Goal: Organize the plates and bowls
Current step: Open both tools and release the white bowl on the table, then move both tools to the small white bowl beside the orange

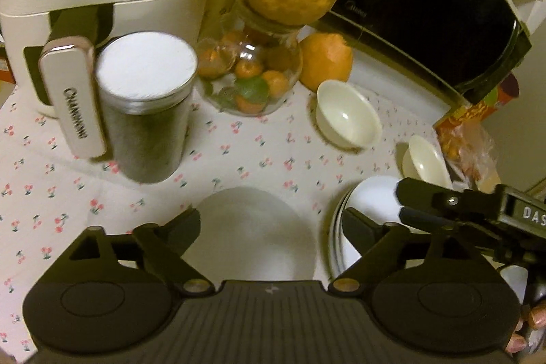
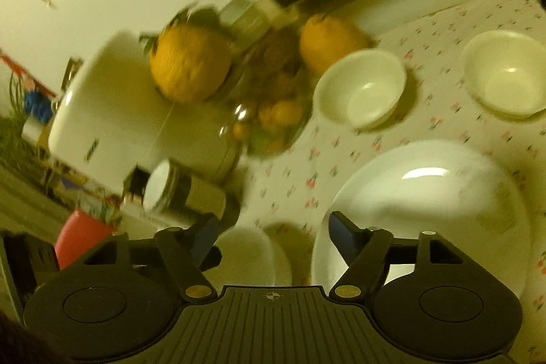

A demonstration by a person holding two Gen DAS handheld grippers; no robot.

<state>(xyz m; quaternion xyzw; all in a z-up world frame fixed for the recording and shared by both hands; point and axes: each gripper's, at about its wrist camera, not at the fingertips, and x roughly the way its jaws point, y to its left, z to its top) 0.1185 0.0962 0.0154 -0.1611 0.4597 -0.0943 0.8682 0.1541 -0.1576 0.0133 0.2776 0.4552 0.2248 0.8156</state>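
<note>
Bowls point(image 2: 360, 87) number three, plate stack point(image 2: 423, 193) one

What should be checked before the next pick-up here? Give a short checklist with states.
1. Left gripper open, nothing between its fingers: ok.
2. Right gripper open and empty: ok.
3. Plate stack flat on the tablecloth: ok.
4. Two cream bowls upright and unstacked, still to gather: not ok.
5. White bowl below the left gripper, resting free: ok.
6. Number of plates in the stack: cannot tell.
</note>
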